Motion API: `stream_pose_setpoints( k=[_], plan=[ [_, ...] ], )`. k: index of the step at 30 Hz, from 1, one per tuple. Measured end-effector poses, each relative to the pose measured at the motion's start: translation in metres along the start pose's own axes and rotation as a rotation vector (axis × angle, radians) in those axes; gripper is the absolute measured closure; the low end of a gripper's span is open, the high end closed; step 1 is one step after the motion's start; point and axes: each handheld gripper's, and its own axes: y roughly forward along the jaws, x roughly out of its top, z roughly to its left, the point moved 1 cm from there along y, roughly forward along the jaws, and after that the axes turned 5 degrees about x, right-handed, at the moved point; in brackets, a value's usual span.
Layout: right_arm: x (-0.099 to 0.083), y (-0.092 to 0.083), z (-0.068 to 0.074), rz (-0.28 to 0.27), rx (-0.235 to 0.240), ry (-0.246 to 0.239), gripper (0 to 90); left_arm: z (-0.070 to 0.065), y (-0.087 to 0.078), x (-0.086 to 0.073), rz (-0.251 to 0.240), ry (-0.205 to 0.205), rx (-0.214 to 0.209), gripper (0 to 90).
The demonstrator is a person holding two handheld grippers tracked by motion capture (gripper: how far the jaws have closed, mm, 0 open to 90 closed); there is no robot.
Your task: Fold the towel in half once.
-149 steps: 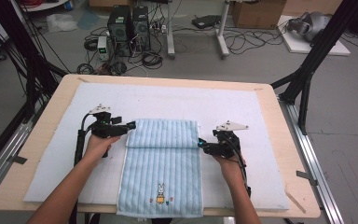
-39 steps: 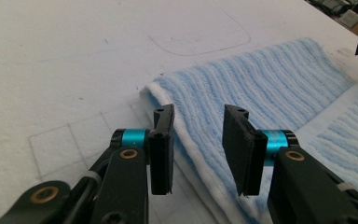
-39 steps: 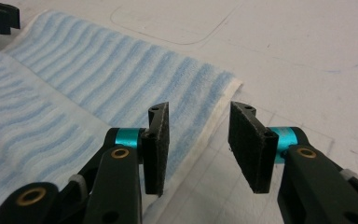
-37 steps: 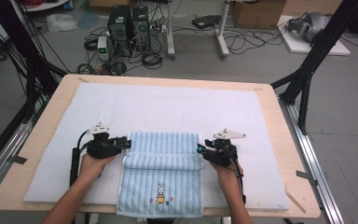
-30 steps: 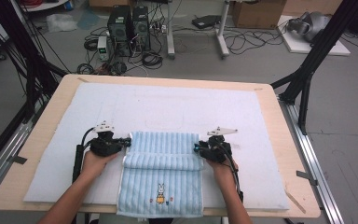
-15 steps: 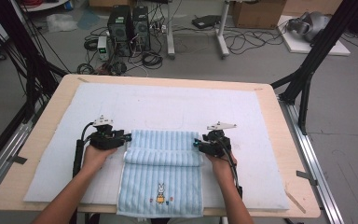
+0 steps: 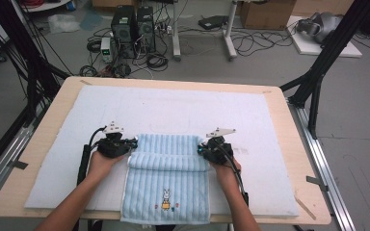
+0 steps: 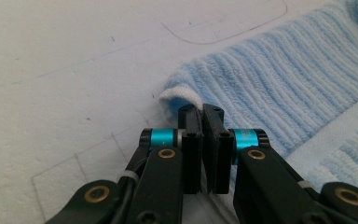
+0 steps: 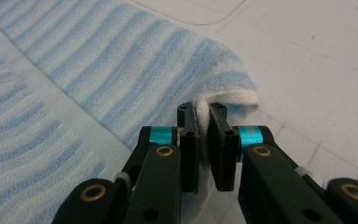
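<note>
Terry-cloth towel (image 7: 166,180), pale blue and striped, is lying at the 6 o'clock edge of the white-padded worktop (image 7: 270,125), its far end folded into a doubled band. I am pinching that band at both ends: the left gripper (image 8: 200,114) at 9 o'clock and the right gripper (image 9: 202,112) at 3 o'clock have just been closing and are clenched on the folded corners. I am judging that a clean next fold calls for lifting both corners level and together, keeping the band taut.
</note>
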Motion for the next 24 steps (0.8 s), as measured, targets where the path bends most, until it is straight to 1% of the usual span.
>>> stream_pose_setpoints(
  k=[1, 2, 3, 4, 5, 6, 8, 9, 10, 12, 14, 16, 17, 18, 19, 20, 22, 24],
  plan=[
    [0.000, 0.000, -0.001, -0.005, 0.008, 0.008, 84.7, 0.002, 0.001, 0.001, -0.003, -0.019, -0.008, 86.1],
    [0.000, 0.000, -0.002, -0.012, 0.005, 0.014, 84.8, 0.004, 0.002, 0.003, -0.009, -0.031, -0.011, 86.2],
    [0.001, 0.000, -0.004, -0.018, -0.003, 0.012, 84.8, 0.006, 0.003, 0.004, -0.030, -0.044, -0.008, 86.2],
    [0.001, 0.000, -0.005, -0.026, -0.009, 0.011, 84.8, 0.007, 0.004, 0.005, -0.038, -0.052, -0.006, 86.2],
    [0.003, 0.001, -0.006, -0.028, -0.015, 0.013, 84.8, 0.008, 0.006, 0.006, -0.034, -0.060, -0.003, 86.2],
    [0.004, 0.002, -0.008, -0.031, -0.025, 0.006, 84.8, 0.009, 0.008, 0.008, -0.023, -0.065, -0.009, 86.2],
    [0.009, 0.003, -0.010, -0.039, -0.037, 0.005, 84.8, 0.012, 0.010, 0.016, -0.036, -0.066, 0.005, 86.2],
    [0.012, 0.004, -0.012, -0.047, -0.046, 0.001, 84.8, 0.013, 0.010, 0.022, -0.047, -0.061, 0.013, 86.2],
    [0.016, 0.005, -0.014, -0.056, -0.049, 0.000, 84.8, 0.014, 0.010, 0.027, -0.072, -0.048, 0.020, 86.2],
    [0.022, 0.006, -0.017, -0.075, -0.056, 0.000, 84.7, 0.017, 0.012, 0.038, -0.083, -0.013, 0.042, 86.0],
    [0.027, 0.008, -0.021, -0.089, -0.067, 0.002, 84.7, 0.020, 0.015, 0.045, -0.103, -0.010, 0.045, 86.0],
    [0.033, 0.009, -0.026, -0.104, -0.075, -0.019, 84.7, 0.023, 0.019, 0.051, -0.117, -0.002, 0.050, 86.0],
    [0.037, 0.010, -0.028, -0.106, -0.080, -0.016, 84.7, 0.025, 0.020, 0.052, -0.148, -0.003, 0.058, 86.0],
    [0.041, 0.011, -0.031, -0.105, -0.086, -0.013, 84.7, 0.026, 0.022, 0.054, -0.153, -0.006, 0.063, 86.0],
    [0.045, 0.012, -0.034, -0.109, -0.092, -0.025, 84.7, 0.028, 0.025, 0.056, -0.138, 0.006, 0.071, 85.9],
    [0.049, 0.014, -0.037, -0.115, -0.096, -0.023, 84.7, 0.030, 0.027, 0.057, -0.140, 0.016, 0.093, 86.0],
    [0.056, 0.017, -0.042, -0.109, -0.109, -0.026, 84.7, 0.034, 0.032, 0.061, -0.143, 0.006, 0.095, 87.0],
    [0.062, 0.022, -0.047, -0.099, -0.127, -0.028, 84.7, 0.036, 0.034, 0.066, -0.156, 0.008, 0.104, 87.1]
  ],
)
